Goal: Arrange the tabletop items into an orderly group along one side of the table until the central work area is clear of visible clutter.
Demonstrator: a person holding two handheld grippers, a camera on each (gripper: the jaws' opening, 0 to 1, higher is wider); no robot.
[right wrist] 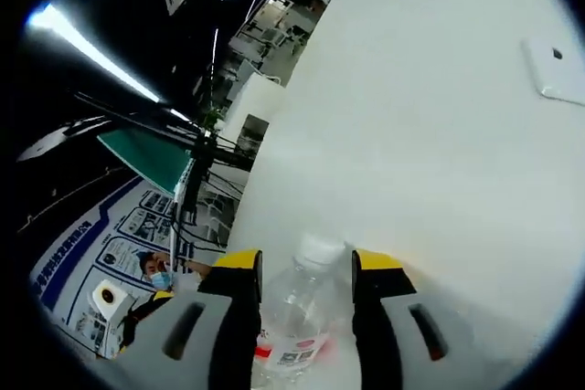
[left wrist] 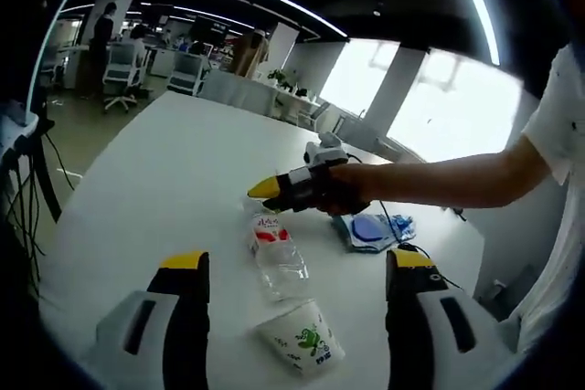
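The right claw [right wrist: 304,317] is bracketing the clear plastic bottle with red label [right wrist: 297,321] at lower centre of the right gripper view; whether it is gripping cannot be told. The bottle's long axis is running along the jaws, cap forward, on the white counter [right wrist: 439,134]. The left claw [left wrist: 297,317] is spread, hovering over a white paper cup with green print [left wrist: 302,340]

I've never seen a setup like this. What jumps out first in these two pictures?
In the left gripper view, a clear plastic bottle lies on its side mid-table, with a paper cup tipped over beside it. The right gripper, held in an outstretched hand, hovers just above the bottle's cap end. In the right gripper view, the bottle sits between its yellow-tipped jaws on the white table.
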